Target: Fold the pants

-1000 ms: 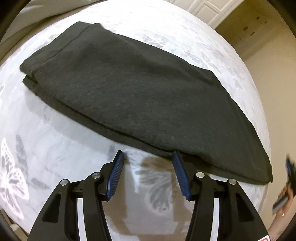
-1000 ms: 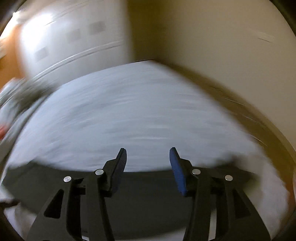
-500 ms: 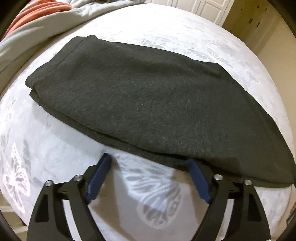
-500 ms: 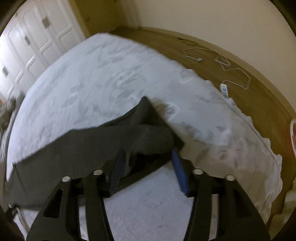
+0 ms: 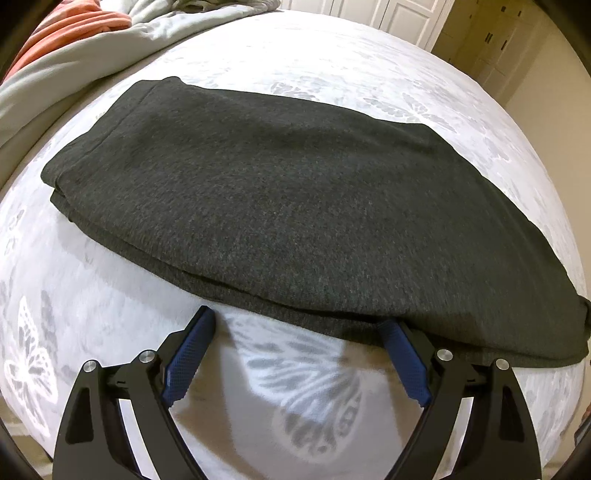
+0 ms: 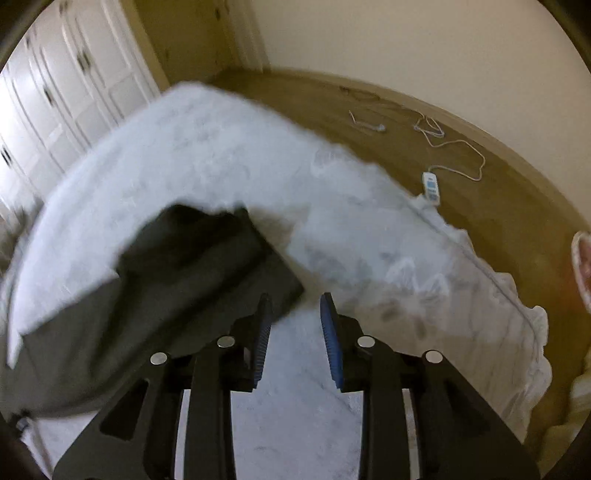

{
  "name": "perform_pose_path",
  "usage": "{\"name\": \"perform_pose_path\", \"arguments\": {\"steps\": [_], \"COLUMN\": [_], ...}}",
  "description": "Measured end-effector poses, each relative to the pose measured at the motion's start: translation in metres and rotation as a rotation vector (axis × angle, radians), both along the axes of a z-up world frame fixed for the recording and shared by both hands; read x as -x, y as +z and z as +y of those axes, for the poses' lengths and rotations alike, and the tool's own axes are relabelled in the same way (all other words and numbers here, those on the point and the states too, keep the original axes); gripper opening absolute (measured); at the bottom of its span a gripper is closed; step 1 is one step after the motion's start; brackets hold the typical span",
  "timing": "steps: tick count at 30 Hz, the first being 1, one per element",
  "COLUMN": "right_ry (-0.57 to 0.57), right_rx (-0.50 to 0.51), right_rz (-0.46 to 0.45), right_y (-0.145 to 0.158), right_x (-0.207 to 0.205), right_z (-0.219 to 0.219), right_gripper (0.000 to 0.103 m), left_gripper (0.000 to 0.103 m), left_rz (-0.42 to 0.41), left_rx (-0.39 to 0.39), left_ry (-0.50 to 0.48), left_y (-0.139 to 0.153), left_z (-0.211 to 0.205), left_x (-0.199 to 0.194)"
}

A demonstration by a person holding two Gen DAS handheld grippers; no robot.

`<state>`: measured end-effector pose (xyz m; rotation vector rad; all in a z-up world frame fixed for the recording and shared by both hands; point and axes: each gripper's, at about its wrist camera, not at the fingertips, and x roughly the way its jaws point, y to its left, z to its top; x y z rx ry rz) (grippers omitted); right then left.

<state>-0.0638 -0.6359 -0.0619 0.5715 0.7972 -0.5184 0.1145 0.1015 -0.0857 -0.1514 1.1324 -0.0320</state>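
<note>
The dark grey pants (image 5: 295, 206) lie folded in a long, flat stack across the white butterfly-print bedspread (image 5: 306, 387). My left gripper (image 5: 297, 321) stands wide open at the stack's near edge. Its left finger rests on bare bedspread and its right fingertip touches the hem. In the right wrist view the pants' end (image 6: 177, 280) lies doubled over, its corner just ahead of my left finger. My right gripper (image 6: 295, 301) is narrow and its jaws are opening, with only bedspread showing between the pads.
A grey blanket (image 5: 74, 66) and orange striped fabric (image 5: 70, 33) are bunched at the bed's far left. The bed edge (image 6: 491, 280) drops to a wooden floor with a white cable (image 6: 458, 147) and a controller (image 6: 430, 186). White closet doors (image 6: 66, 92) stand beyond.
My left jaws have spread wide at the pants' near edge. The right gripper swung down to the pants' end. The cloth that sat between its fingers now lies just left of them.
</note>
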Motion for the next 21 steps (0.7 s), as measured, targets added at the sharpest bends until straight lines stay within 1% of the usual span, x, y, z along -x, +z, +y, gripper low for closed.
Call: {"name": "perform_pose_path", "arguments": {"steps": [1,2,3,5,7,11,12,13,14,15,16,17,19,20,21], "right_ry": [-0.012,-0.019,-0.019,0.01,0.051,0.062,0.051,0.041,0.039,0.04,0.041,0.055,0.07,0.068,0.05], "right_rx": [-0.025,-0.039,-0.059,-0.106,-0.126,-0.091,-0.097,-0.103,-0.098,-0.093,-0.072,-0.045,-0.034,-0.006,0.044], "right_rz": [-0.054,-0.08,-0.099,-0.105,-0.081,-0.043,-0.045,-0.05,-0.055,-0.072,-0.111,-0.181,-0.283,-0.277,-0.22], "right_y": [0.005,0.007,0.006,-0.002,-0.012,-0.021,-0.023,-0.025,-0.022,-0.017,-0.002,0.026,0.068,0.074,0.07], "right_x": [0.004,0.006,0.006,-0.006,-0.024,-0.053,-0.056,-0.059,-0.064,-0.061,-0.057,-0.051,-0.034,-0.029,-0.027], "right_z": [-0.001,-0.001,0.0,0.0,0.003,0.007,0.006,0.005,0.006,0.007,0.011,0.017,0.025,0.028,0.03], "right_gripper": [0.051,0.055,0.055,0.055,0.046,0.041,0.037,0.019,0.007,0.006,0.005,0.005,0.005,0.005,0.005], "left_gripper": [0.087,0.087,0.087,0.087,0.087,0.087,0.087,0.088,0.088,0.088,0.088,0.088,0.088,0.088,0.088], "left_rz": [0.002,0.004,0.004,0.003,0.0,-0.005,-0.006,-0.007,-0.007,-0.007,-0.007,-0.006,-0.003,-0.001,0.001], "left_rx": [0.001,0.003,0.004,0.002,0.002,-0.001,-0.001,-0.001,-0.001,-0.001,0.002,0.008,0.016,0.017,0.016], "left_ry": [-0.001,0.0,0.001,-0.001,-0.003,0.002,0.003,0.004,0.001,-0.003,-0.005,-0.008,-0.009,-0.008,-0.006], "left_y": [0.0,0.0,0.0,0.003,0.0,-0.003,-0.003,-0.003,-0.004,-0.004,-0.004,-0.004,-0.003,-0.003,-0.003], "left_z": [0.001,0.001,0.002,0.004,0.002,0.0,0.0,-0.001,-0.001,-0.001,0.0,0.001,0.002,0.002,0.002], "left_x": [-0.001,-0.002,-0.002,-0.001,-0.001,-0.003,-0.004,-0.004,-0.004,-0.005,-0.005,-0.005,-0.005,-0.005,-0.006]}}
